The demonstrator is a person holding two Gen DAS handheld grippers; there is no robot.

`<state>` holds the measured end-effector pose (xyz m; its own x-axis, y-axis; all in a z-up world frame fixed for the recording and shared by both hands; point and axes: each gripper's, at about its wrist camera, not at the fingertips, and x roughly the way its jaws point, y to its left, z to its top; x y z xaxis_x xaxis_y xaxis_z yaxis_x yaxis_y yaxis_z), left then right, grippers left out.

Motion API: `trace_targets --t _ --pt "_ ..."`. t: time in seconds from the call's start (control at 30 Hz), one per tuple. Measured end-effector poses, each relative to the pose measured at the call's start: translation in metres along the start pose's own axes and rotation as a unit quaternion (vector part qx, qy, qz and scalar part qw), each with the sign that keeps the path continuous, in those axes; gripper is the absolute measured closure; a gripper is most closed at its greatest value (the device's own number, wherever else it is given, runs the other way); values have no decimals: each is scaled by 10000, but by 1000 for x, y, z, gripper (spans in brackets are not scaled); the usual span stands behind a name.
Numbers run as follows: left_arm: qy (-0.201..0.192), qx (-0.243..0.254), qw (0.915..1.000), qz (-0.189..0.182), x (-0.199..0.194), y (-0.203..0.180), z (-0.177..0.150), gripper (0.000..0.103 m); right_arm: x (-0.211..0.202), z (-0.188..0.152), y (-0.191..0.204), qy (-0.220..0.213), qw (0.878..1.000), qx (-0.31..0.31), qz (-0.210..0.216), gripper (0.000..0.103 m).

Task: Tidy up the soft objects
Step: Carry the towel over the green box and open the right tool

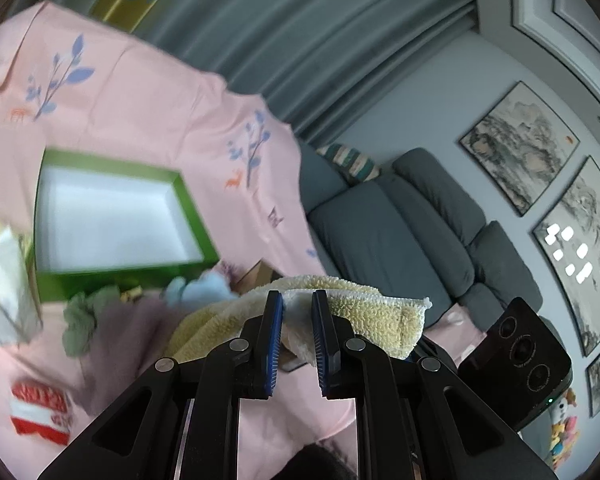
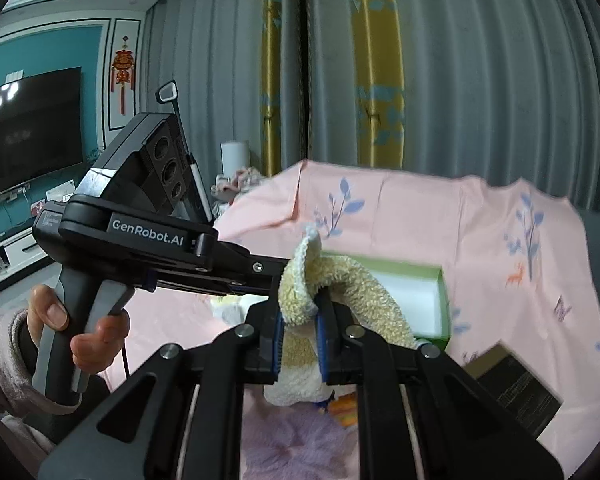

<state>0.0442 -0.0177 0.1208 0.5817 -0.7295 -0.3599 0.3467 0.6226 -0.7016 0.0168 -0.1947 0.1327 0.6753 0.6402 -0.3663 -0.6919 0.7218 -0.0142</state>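
A fluffy yellow-and-white cloth (image 1: 364, 310) is held up above the pink sheet by both grippers. My left gripper (image 1: 297, 300) is shut on one part of it; in the right wrist view this gripper (image 2: 278, 276) reaches in from the left into the cloth (image 2: 356, 292). My right gripper (image 2: 300, 320) is shut on the cloth's folded part. An open green box (image 1: 112, 216) with a white inside lies on the sheet beyond the cloth, also in the right wrist view (image 2: 416, 296). A green soft thing (image 1: 85, 316) and a light blue one (image 1: 202, 286) lie in front of the box.
A pink flower-print sheet (image 2: 480, 240) covers the surface. A lilac fluffy thing (image 2: 292, 440) lies below the right gripper. A dark box (image 2: 516, 388) lies at the right. A white cloth (image 1: 4, 292) is at the left. A grey sofa (image 1: 400, 224) stands beyond.
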Motion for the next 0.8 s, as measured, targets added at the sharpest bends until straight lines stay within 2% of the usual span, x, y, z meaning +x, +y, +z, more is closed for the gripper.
trace_targets --t 0.2,0.43,0.57,0.8 --pt "-239 272 9993 51 -6 -20 42 89 4 38 -9 -299 9991 -275 -104 90" --pt "-440 378 9979 289 0 -17 93 89 42 73 -32 -473 9977 -435 -198 90" --pt "-463 343 9970 515 10 2 111 89 72 78 -45 -400 9986 -320 -129 90" --pt "-58 -288 9945 1001 54 80 116 89 148 43 -68 350 9993 126 83 89"
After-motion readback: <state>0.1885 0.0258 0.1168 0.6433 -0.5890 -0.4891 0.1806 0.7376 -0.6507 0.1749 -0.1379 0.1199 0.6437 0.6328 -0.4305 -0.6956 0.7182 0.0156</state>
